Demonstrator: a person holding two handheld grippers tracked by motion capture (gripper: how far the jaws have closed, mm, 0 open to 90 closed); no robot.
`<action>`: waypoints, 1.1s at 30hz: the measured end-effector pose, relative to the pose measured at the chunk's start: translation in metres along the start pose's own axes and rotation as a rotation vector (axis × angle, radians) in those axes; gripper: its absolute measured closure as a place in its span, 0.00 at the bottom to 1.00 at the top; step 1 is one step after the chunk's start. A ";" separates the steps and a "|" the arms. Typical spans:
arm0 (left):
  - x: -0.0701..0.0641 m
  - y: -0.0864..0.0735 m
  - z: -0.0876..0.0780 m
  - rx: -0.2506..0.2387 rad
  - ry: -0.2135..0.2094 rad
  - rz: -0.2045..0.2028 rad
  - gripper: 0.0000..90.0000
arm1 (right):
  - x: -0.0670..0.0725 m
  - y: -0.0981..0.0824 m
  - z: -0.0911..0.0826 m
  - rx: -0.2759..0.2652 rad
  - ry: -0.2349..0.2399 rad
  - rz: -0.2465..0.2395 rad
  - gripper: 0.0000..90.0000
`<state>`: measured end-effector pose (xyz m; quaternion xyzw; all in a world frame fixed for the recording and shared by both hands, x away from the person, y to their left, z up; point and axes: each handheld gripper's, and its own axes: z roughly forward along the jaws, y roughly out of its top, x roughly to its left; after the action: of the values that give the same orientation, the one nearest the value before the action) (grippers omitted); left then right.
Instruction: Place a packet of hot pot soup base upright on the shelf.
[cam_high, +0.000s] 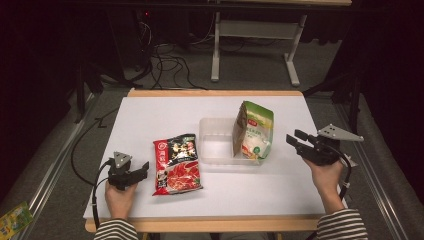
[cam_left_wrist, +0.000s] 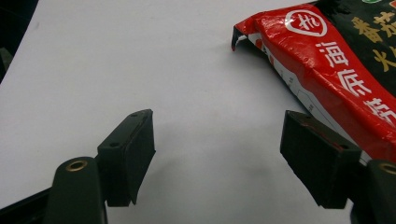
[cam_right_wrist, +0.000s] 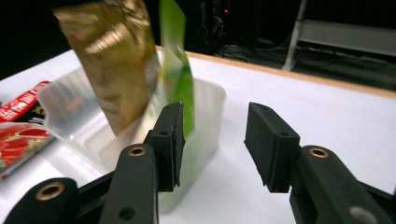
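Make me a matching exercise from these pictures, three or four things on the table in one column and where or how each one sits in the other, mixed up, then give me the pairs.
Things:
1. red packet
2. green and gold bag
3. clear plastic tray
4. left gripper

Places or states:
A. standing upright in the tray's right end
B. jaws open, just left of the red packet
C. lying flat on the white table top
D. middle of the table, holding a bag

Pairs: 1-C, 2-A, 3-D, 4-B
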<state>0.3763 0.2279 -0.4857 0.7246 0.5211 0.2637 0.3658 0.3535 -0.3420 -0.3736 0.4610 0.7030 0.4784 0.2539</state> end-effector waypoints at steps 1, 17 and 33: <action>0.000 0.000 0.000 0.003 0.002 0.001 0.30 | -0.002 -0.003 0.000 0.003 -0.003 0.006 0.65; 0.000 0.001 -0.003 0.033 -0.045 -0.032 0.28 | -0.026 -0.080 0.012 0.138 -0.098 0.059 0.63; -0.023 0.019 -0.015 0.048 -0.128 0.031 0.28 | -0.028 -0.098 0.024 0.186 -0.128 0.034 0.62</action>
<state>0.3682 0.2063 -0.4620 0.7567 0.4914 0.2098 0.3768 0.3453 -0.3680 -0.4749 0.5241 0.7188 0.3847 0.2462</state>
